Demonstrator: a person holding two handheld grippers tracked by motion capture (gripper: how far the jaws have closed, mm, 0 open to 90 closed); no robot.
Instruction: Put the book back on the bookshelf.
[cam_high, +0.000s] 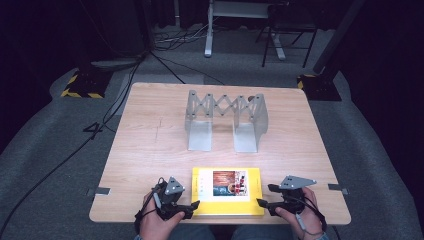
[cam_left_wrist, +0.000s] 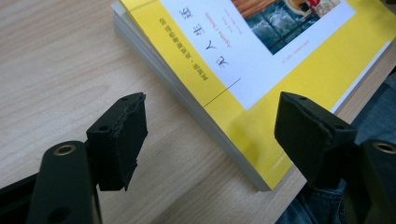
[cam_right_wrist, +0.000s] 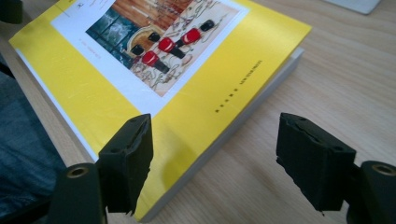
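Note:
A yellow book (cam_high: 227, 191) with a white picture panel lies flat near the table's front edge. My left gripper (cam_high: 187, 200) sits at the book's near left corner, open, with that corner of the book (cam_left_wrist: 261, 56) lying between and beyond its jaws. My right gripper (cam_high: 265, 195) is at the near right corner, also open, and the book (cam_right_wrist: 140, 60) reaches in under its left jaw. Neither gripper holds anything. In the left gripper view (cam_left_wrist: 210, 100) and the right gripper view (cam_right_wrist: 215, 119) the jaws stand wide apart above the wood.
A grey metal expanding book rack (cam_high: 225, 112) with two L-shaped ends stands upright at mid-table, beyond the book. The wooden table (cam_high: 150, 145) has bare wood on both sides. Cables run across the floor to the left. The person's denim-clad legs show below the front edge.

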